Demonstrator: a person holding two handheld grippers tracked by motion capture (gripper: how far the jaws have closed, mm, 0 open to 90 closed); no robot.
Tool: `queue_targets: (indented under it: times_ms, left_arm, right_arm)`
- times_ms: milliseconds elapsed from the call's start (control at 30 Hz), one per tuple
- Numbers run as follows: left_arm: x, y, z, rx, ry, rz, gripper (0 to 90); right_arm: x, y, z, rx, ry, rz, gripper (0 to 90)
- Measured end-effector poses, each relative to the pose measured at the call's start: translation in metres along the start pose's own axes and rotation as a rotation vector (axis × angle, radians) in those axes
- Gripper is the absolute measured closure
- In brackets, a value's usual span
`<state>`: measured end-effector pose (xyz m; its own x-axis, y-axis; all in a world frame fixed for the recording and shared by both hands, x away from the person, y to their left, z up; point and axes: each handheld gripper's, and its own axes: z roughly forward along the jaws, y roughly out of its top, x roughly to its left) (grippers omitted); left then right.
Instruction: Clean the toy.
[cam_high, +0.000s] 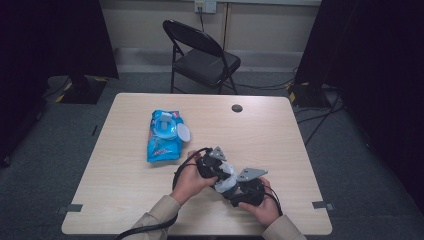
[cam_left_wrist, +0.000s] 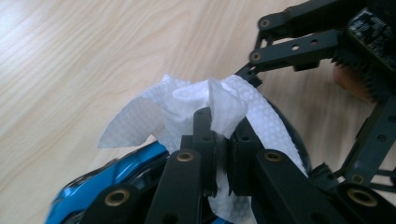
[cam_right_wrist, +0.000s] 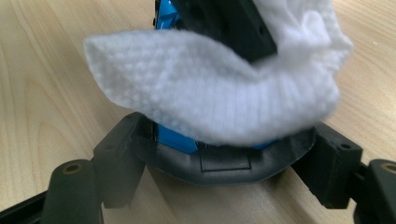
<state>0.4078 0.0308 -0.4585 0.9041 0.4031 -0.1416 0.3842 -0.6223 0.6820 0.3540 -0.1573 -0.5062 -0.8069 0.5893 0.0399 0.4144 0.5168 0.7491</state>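
Note:
A white wipe (cam_left_wrist: 187, 102) is pinched between the jaws of my left gripper (cam_left_wrist: 219, 126), which is shut on it. The wipe drapes over a blue and black object (cam_right_wrist: 224, 165) that sits between the jaws of my right gripper (cam_right_wrist: 224, 163); the jaws press on its two ends. In the high view both grippers meet near the table's front edge, the left gripper (cam_high: 220, 172) coming from the left and the right gripper (cam_high: 231, 189) from the lower right, with the wipe (cam_high: 227, 179) between them. The wipe hides the object's top.
A blue pack of wipes (cam_high: 164, 137) lies left of centre with its white lid (cam_high: 184, 132) flipped open. The wooden table (cam_high: 280, 130) has a dark cable hole (cam_high: 237, 108) at the back. A black folding chair (cam_high: 205, 60) stands beyond the far edge.

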Motion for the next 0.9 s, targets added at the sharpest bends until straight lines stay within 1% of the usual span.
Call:
queue_targets:
  times_ms: [100, 267, 300, 367, 400, 433, 500, 533, 600, 667, 700, 800, 833, 867, 900]
  left_arm:
    - [0.004, -0.001, -0.003, 0.004, 0.016, 0.002, 84.3]
    - [0.011, -0.003, -0.007, 0.003, 0.035, -0.013, 84.3]
    - [0.014, -0.004, -0.009, 0.009, 0.041, -0.005, 84.3]
    - [0.017, -0.006, -0.01, 0.001, 0.051, -0.022, 84.3]
    - [0.02, -0.007, -0.012, 0.011, 0.064, -0.024, 84.3]
    - [0.022, -0.008, -0.012, 0.01, 0.073, -0.028, 84.3]
    - [0.027, -0.011, -0.014, 0.009, 0.09, -0.052, 84.3]
    - [0.028, -0.012, -0.014, 0.006, 0.087, -0.06, 84.4]
    - [0.032, -0.014, -0.015, 0.01, 0.087, -0.058, 84.4]
    - [0.033, -0.015, -0.016, 0.007, 0.094, -0.067, 84.3]
    - [0.034, -0.016, -0.016, 0.01, 0.091, -0.065, 84.3]
    - [0.037, -0.018, -0.018, 0.018, 0.108, -0.071, 84.3]
    - [0.04, -0.02, -0.019, 0.022, 0.117, -0.065, 84.4]
    - [0.042, -0.021, -0.02, 0.024, 0.115, -0.076, 84.4]
    - [0.043, -0.023, -0.02, 0.013, 0.117, -0.083, 84.3]
  right_arm:
    - [0.0, 0.0, 0.0, -0.001, 0.001, -0.003, 24.6]
    - [0.0, 0.0, 0.0, -0.001, 0.0, -0.006, 24.7]
    - [0.0, 0.0, 0.0, 0.0, 0.0, -0.005, 24.6]
    - [0.0, 0.0, 0.0, 0.0, 0.0, -0.005, 24.6]
    - [0.0, 0.0, 0.0, 0.001, 0.0, -0.005, 24.6]
    - [0.0, 0.0, 0.0, 0.001, 0.0, -0.004, 24.6]
    - [0.0, 0.0, 0.0, 0.001, 0.0, -0.004, 24.7]
    - [0.0, 0.0, 0.0, 0.001, 0.0, -0.004, 24.7]
    - [0.0, 0.0, 0.0, 0.001, 0.0, -0.004, 24.7]
    - [0.0, 0.0, 0.0, 0.001, 0.0, -0.005, 24.6]
    - [0.0, 0.0, 0.0, 0.001, 0.0, -0.005, 24.7]
    - [0.0, 0.0, 0.0, 0.001, 0.0, -0.005, 24.6]
    - [0.0, 0.0, 0.0, 0.001, -0.001, -0.005, 24.6]
    - [0.0, 0.0, 0.0, 0.001, 0.0, -0.005, 24.6]
    - [0.0, 0.0, 0.0, 0.001, 0.0, -0.005, 24.6]
